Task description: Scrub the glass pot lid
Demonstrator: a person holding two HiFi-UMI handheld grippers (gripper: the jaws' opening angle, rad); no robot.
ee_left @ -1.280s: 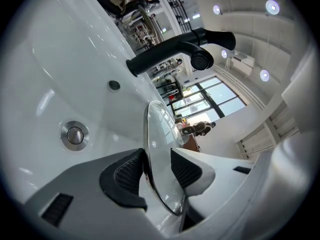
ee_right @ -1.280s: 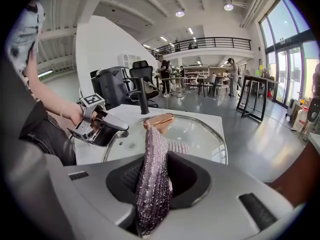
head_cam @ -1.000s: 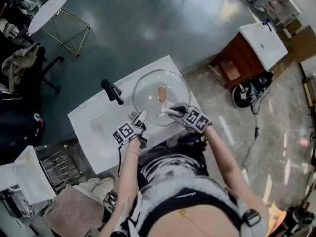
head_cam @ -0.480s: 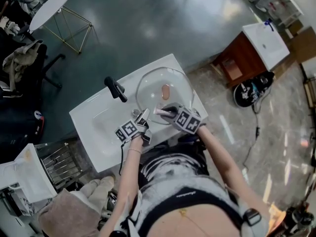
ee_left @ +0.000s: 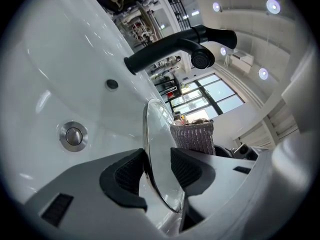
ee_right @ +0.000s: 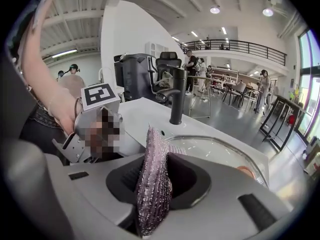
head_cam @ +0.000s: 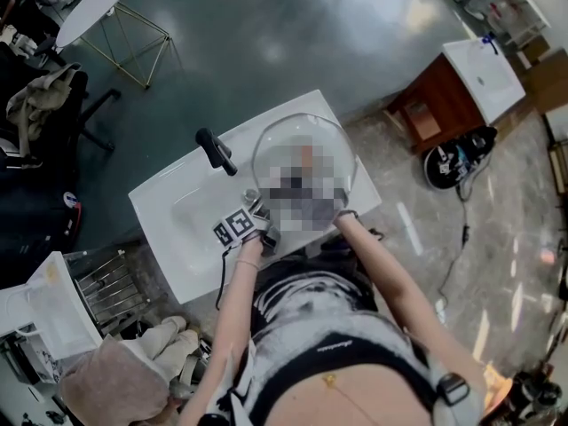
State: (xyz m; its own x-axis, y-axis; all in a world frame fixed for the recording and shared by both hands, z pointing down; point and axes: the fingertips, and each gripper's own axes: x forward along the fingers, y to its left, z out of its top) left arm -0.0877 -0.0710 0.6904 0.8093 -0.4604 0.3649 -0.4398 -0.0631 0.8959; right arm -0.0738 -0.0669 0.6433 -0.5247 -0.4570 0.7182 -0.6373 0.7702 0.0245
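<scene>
Scrubbing seems in hand: left tool (ee_left: 159,173) is clamped on the rim of the lid (ee_left: 158,131) over the sink (head_cam: 169,229), right tool (ee_right: 155,184) on a scrubber (ee_right: 151,151); next, press it across the glass.

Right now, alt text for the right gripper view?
Right gripper shut on a purple scrub pad that stands upright between its jaws. Beyond it: glass lid, white sink, black tap, and an open hall behind.
</scene>
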